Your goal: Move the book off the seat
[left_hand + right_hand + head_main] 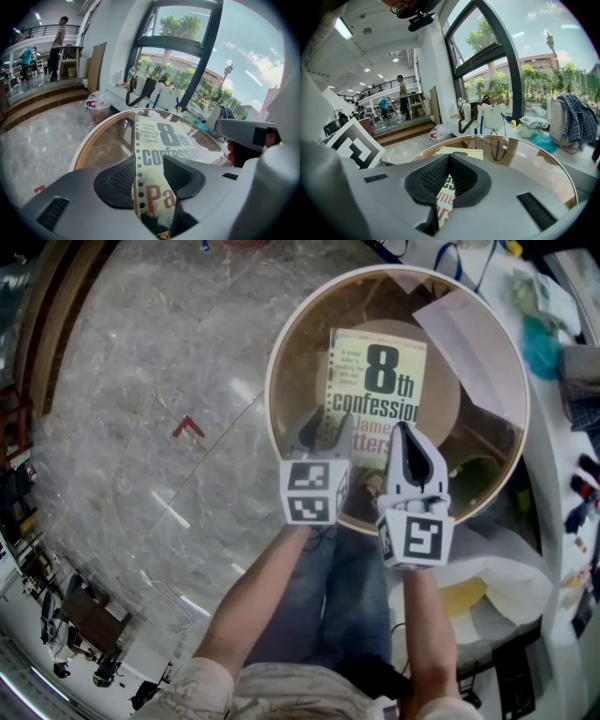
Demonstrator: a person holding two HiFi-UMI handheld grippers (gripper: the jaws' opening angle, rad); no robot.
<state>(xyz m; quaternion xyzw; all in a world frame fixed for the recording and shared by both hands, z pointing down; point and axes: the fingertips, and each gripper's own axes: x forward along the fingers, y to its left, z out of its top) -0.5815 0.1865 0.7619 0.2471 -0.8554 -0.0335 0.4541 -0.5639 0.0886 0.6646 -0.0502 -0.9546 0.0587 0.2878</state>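
The book [375,381], a paperback with "8th confession" on its cover, lies flat on the round glass-topped seat [272,381]. My left gripper [323,432] is at the book's near left corner. In the left gripper view its jaws [150,161] stand apart, the dotted spine edge of the book [164,140] showing between them and the seat rim [93,140] beyond. My right gripper [405,432] points at the book's near right corner. Its tips [450,158] meet, and part of the book [461,152] shows below them in the gap.
A white sheet [469,324] lies at the seat's far right. A white plastic bag [506,577] and a cluttered white ledge [562,381] are to the right. Marble floor with a red mark [187,427] lies left. A pink basket [97,112] stands past the seat.
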